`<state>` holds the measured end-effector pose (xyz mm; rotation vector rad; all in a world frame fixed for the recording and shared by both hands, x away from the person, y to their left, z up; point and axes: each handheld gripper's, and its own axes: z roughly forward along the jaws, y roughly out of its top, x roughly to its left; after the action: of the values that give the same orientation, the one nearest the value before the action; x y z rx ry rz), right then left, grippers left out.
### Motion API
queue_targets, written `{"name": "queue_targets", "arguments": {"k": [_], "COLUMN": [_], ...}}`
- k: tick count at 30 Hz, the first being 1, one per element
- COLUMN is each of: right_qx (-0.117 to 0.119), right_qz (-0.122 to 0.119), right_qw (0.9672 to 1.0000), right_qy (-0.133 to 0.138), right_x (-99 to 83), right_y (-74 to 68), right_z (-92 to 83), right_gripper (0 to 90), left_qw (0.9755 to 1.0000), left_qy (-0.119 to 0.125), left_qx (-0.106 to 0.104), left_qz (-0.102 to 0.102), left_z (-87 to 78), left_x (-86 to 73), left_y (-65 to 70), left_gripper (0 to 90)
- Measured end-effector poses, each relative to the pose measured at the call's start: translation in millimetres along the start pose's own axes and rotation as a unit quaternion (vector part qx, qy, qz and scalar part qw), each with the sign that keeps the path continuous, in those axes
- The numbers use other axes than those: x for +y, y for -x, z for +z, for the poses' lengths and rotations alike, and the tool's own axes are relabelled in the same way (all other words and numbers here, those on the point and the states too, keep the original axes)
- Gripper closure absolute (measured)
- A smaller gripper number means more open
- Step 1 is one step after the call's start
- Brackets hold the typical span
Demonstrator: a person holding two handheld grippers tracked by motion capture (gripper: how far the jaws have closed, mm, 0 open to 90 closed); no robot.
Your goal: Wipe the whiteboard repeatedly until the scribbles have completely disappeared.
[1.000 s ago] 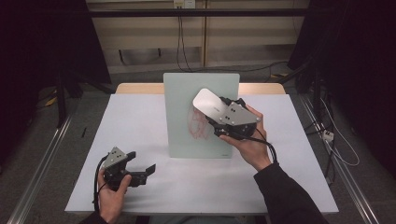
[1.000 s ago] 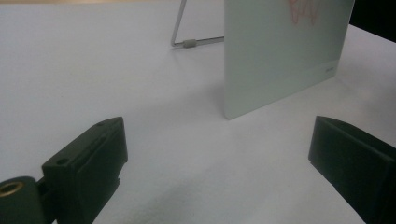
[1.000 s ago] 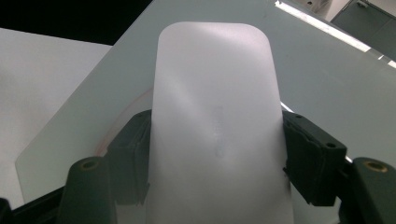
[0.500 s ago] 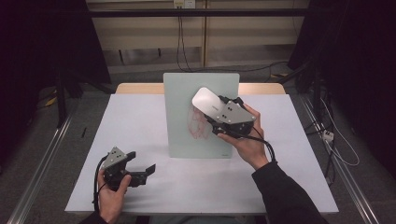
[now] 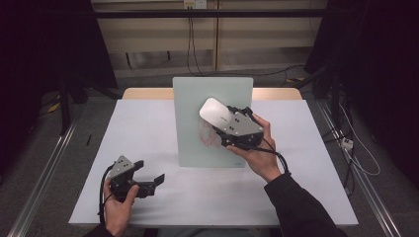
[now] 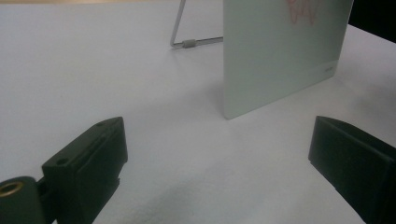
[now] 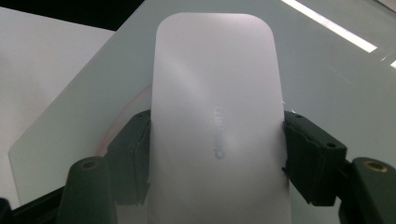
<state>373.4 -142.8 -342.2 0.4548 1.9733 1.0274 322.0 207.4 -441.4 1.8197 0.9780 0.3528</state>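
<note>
The bench, covered in white, is carrying everything, and a pale glass board is standing near upright at its middle, propped from behind by a thin wire stand and facing the person. Faint red scribbles are showing on the board's lower face, partly behind the right hand's tool. The right claw is hovering in front of the board, pinching a white eraser by its two long sides; in the right gripper view the pads are pressing on both edges of the eraser. The eraser is a rounded oblong, its long axis lying in line with the claw and its free rounded end pointing up and to the left across the board in the high view, its flat face lying against or just off the glass; which of the two I cannot tell. The left claw is resting on the bench near the front left, well apart from the board, its jaws spread wide with nothing between them.
</note>
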Motion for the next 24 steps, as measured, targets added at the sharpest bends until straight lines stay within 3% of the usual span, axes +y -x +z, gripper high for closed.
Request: {"name": "queue_targets", "arguments": {"k": [16,24], "right_qx": [0.043,0.041], "right_qz": [-0.006,-0.005], "right_qw": [0.9988,0.9989], "right_qy": [-0.022,-0.023], "right_x": [-9.7,-6.3], "right_y": [-28.8,-24.6], "right_z": [8.8,8.1], "right_gripper": [31.6,31.6], "left_qw": [1.0,1.0], "left_qy": [-0.003,-0.001], "left_qx": [-0.001,-0.001], "left_qz": [0.003,0.001], "left_z": [-0.1,0.2], "left_x": [0.1,0.0], "left_y": [-0.6,-0.3], "left_gripper": [4.5,4.5]}}
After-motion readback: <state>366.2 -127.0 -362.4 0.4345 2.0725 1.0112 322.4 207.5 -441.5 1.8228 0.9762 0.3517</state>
